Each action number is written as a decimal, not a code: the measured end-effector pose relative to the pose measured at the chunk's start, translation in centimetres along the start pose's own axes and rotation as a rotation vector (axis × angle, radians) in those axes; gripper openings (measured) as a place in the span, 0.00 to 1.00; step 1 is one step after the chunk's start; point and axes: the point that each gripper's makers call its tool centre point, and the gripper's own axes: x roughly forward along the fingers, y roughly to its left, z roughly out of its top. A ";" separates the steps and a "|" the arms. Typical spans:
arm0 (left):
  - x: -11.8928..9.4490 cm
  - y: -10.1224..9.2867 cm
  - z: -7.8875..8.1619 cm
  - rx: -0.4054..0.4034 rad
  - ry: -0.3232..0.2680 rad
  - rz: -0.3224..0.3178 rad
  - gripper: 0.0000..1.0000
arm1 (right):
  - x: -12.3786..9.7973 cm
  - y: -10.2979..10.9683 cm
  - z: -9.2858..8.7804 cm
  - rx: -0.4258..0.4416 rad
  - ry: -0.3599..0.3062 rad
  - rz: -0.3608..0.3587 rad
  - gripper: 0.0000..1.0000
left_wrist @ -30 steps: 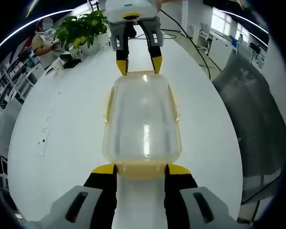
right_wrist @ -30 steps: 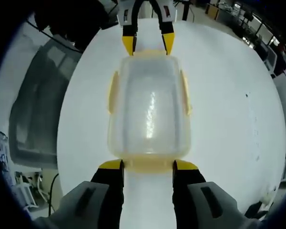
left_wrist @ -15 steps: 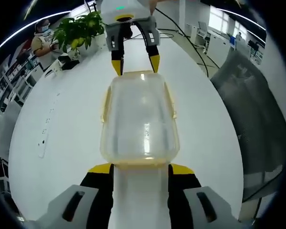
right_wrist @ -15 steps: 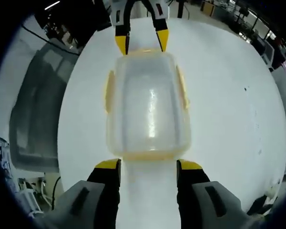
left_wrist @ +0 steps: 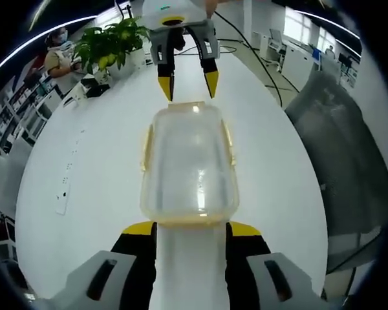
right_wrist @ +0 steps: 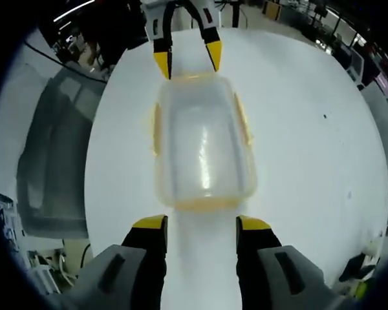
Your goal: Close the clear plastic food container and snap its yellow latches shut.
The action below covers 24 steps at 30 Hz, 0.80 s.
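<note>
Container: the clear plastic container sits on the white table, lid on top, lengthwise between the two tongs.
Latches: a yellow latch runs along each long side; a yellow edge also shows at each short end. Whether any is fully snapped down cannot be told from these views.
Left tongs: the left gripper is spread, jaws empty, tips just short of the near short end of the container, about as wide apart as that end.
Right tongs: the right gripper is likewise spread and empty, with a clear strip of table between its tips and the container's near end. In the left gripper view it hangs above the far end, tips pointing down.
Risk, sliding: judged likely if one gripper pushes an end latch alone; the light container would skate across the smooth table instead of the latch clicking.
Risk, half-closed lid: if the lid is not seated all round, pressing a latch may spring the opposite edge up.
Risk, missed latch: jaws this wide could straddle the end and press nothing.
Surroundings: a potted plant and a grey chair stand well apart from the work.
</note>
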 end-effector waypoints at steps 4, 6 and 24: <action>-0.3 0.0 0.4 -0.016 -0.002 0.002 0.36 | -0.5 0.0 0.4 0.018 -0.014 -0.007 0.38; -0.5 -0.1 0.5 -0.051 -0.003 0.002 0.36 | -0.8 0.0 0.7 0.043 -0.033 -0.009 0.38; -1.2 0.3 1.8 -0.562 -0.117 0.088 0.32 | -1.0 -0.5 2.8 0.277 -0.162 -0.090 0.34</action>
